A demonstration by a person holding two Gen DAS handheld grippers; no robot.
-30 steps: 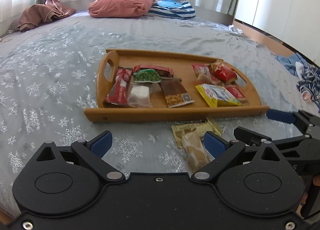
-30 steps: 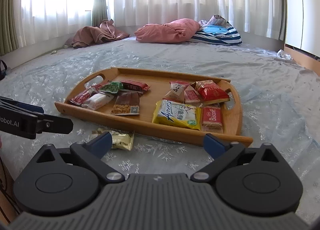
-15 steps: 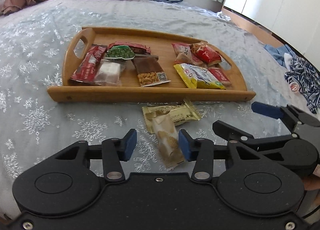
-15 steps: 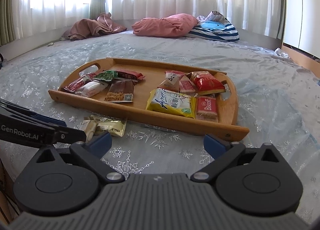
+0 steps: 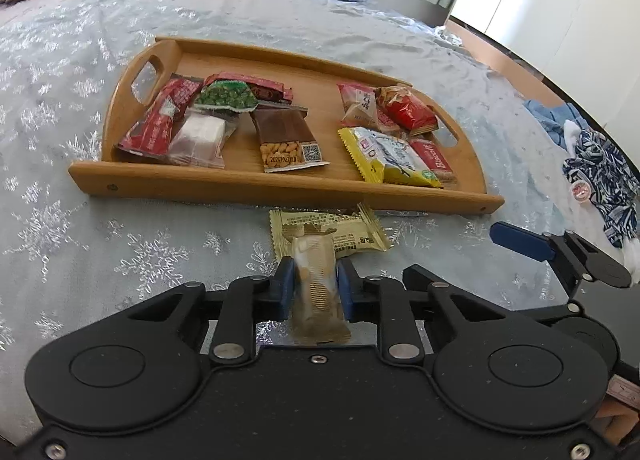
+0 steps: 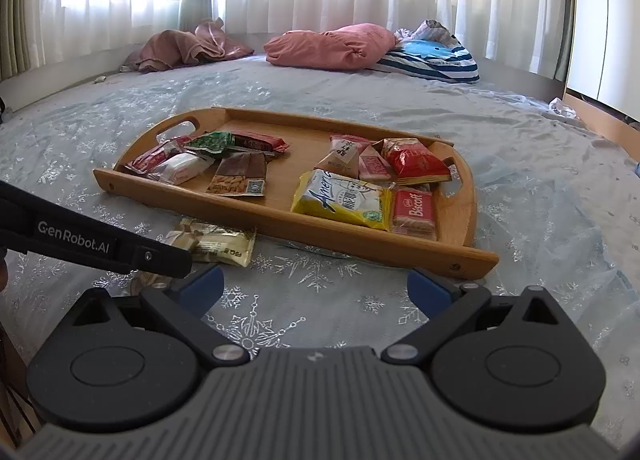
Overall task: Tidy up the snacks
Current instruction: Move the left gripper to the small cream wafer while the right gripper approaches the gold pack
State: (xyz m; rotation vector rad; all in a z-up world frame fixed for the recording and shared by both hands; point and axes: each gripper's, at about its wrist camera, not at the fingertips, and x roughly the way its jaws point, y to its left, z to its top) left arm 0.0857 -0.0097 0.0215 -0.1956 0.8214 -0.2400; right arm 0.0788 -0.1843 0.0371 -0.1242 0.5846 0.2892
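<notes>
left claw [image 5: 314, 290] has just closed on a tan snack bar [image 5: 316, 292]; right claw [image 6: 314, 288] gapes wide, empty.

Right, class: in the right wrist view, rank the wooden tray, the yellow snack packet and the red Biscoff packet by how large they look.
1. wooden tray
2. yellow snack packet
3. red Biscoff packet

The two packets lie side by side in the tray, so nearness to the camera hardly skews their ranking.
</notes>
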